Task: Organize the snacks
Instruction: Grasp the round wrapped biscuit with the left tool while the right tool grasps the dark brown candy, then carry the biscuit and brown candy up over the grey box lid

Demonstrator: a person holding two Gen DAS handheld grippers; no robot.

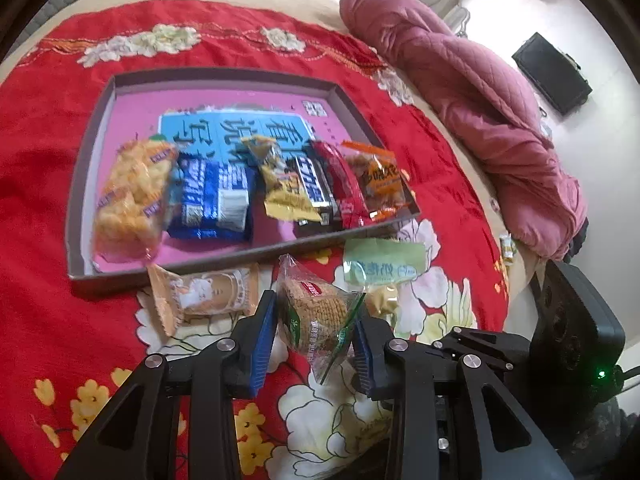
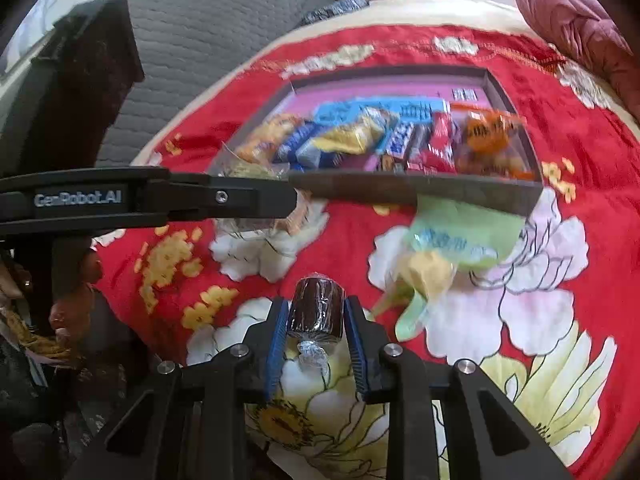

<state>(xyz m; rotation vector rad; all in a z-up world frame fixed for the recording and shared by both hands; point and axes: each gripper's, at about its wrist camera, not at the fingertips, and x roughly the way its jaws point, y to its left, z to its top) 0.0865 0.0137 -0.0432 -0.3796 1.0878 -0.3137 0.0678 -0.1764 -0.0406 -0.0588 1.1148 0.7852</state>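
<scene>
My left gripper [image 1: 316, 334] is shut on a clear bag of crispy noodle snack [image 1: 316, 314], lifted just above the red floral bedspread in front of the tray. The shallow brown tray [image 1: 244, 252] with a pink floor holds a row of several snack packs, from a yellow puffed-snack bag [image 1: 128, 196] to an orange pack [image 1: 380, 178]. My right gripper [image 2: 316, 336] is shut on a dark brown wrapped cake roll [image 2: 316, 310], held over the bedspread near the tray's front wall [image 2: 440, 192]. A beige biscuit pack [image 1: 204, 292] and a pale green pack [image 1: 382, 262] lie loose before the tray.
A rolled maroon quilt [image 1: 480, 120] lies along the bed's right side. The left gripper's black arm [image 2: 152, 198] crosses the right wrist view at mid-left, and the right gripper's body [image 1: 576, 320] shows at the left view's right edge. The green pack [image 2: 460, 236] rests against the tray front.
</scene>
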